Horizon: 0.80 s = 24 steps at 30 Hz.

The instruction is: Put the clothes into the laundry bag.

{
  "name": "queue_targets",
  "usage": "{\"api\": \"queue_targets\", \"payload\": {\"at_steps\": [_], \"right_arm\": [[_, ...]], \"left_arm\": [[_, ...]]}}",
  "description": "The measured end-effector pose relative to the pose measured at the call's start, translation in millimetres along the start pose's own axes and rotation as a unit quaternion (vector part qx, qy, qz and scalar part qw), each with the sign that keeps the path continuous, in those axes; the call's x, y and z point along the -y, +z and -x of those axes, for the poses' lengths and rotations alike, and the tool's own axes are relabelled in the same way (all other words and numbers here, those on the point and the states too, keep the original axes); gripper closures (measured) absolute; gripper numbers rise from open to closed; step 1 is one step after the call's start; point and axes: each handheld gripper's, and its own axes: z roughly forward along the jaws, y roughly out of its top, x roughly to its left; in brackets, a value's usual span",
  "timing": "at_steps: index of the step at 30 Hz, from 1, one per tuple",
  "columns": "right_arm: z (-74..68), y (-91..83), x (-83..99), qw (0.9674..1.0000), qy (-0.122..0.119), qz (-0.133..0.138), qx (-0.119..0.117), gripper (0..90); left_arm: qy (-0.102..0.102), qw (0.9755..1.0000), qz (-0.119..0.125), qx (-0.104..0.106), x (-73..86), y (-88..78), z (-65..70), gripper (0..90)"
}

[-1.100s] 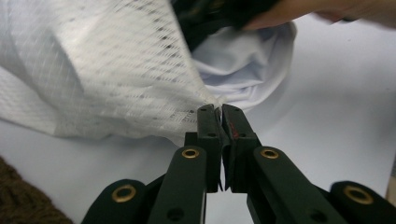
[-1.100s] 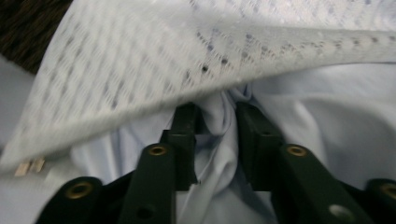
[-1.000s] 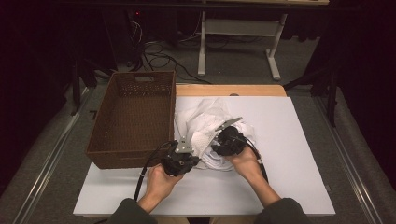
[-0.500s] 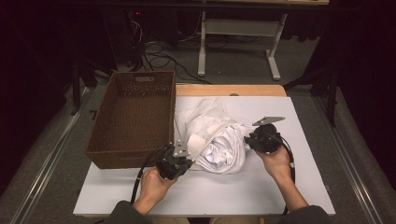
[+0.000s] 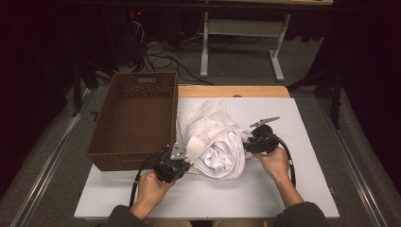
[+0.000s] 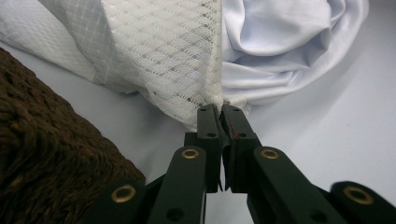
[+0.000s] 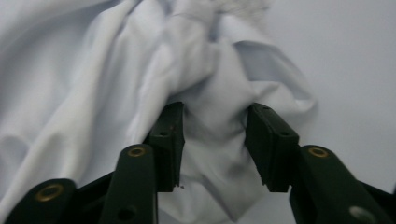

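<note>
A crumpled white garment (image 5: pixel 213 137) lies in the middle of the white table top (image 5: pixel 283 189). My left gripper (image 5: pixel 190 158) is at its near left edge, shut on the hem of a white mesh panel (image 6: pixel 163 56); the left gripper view shows the jaws (image 6: pixel 220 109) pinched together on that hem. My right gripper (image 5: pixel 244 143) is at the garment's right side, pointing left into it. Its jaws (image 7: pixel 215 121) stand apart and have just been opening, with a loose fold of the smooth white cloth (image 7: pixel 93 93) between them.
A brown wicker basket (image 5: pixel 130 160) stands on the left of the table, close to the left gripper; its wall (image 6: pixel 42 154) appears in the left gripper view. A wooden strip (image 5: pixel 227 91) edges the far side. Beyond are table legs and cables on the floor.
The right hand has moved from over the middle of the garment out to its right side, uncovering the cloth. The left hand has stayed put, still gripping the mesh hem.
</note>
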Motion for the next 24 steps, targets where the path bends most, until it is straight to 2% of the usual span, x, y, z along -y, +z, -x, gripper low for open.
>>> {"api": "queue_targets", "payload": {"at_steps": [4,7,8,10,12,17,22,24], "right_arm": [[-13.6,5.4,4.9,0.9989,-0.027,-0.009,-0.036,79.0],[-24.7,5.3,13.8,0.9961,-0.060,-0.026,-0.059,89.1],[-30.9,4.9,17.7,0.9951,-0.066,-0.031,-0.067,89.8],[-42.6,3.6,24.0,0.9926,-0.099,-0.033,-0.063,90.0],[-50.4,1.1,27.4,0.9911,-0.110,-0.031,-0.067,90.0],[-62.3,-6.6,33.3,0.9890,-0.119,-0.032,-0.082,90.0],[-73.3,-11.2,38.7,0.9860,-0.121,-0.051,-0.103,90.0],[-74.5,-12.7,39.3,0.9844,-0.123,-0.062,-0.110,85.7]], "left_arm": [[-0.002,0.9999,0.009,0.006,-0.8,0.6,0.5,86.5],[0.003,0.9999,0.010,0.008,-2.7,3.3,3.3,86.6],[0.005,0.9999,0.009,0.009,-3.6,4.1,4.6,86.5],[0.008,0.9999,0.009,0.010,-5.0,5.7,6.7,86.5],[0.008,0.9999,0.009,0.009,-5.8,7.1,7.6,86.5],[0.004,0.9999,0.014,0.006,-5.6,5.8,4.1,86.4],[0.002,0.9998,0.018,0.001,-5.1,3.4,1.7,86.4],[0.000,0.9998,0.021,-0.001,-5.1,2.8,1.3,86.3]]}}
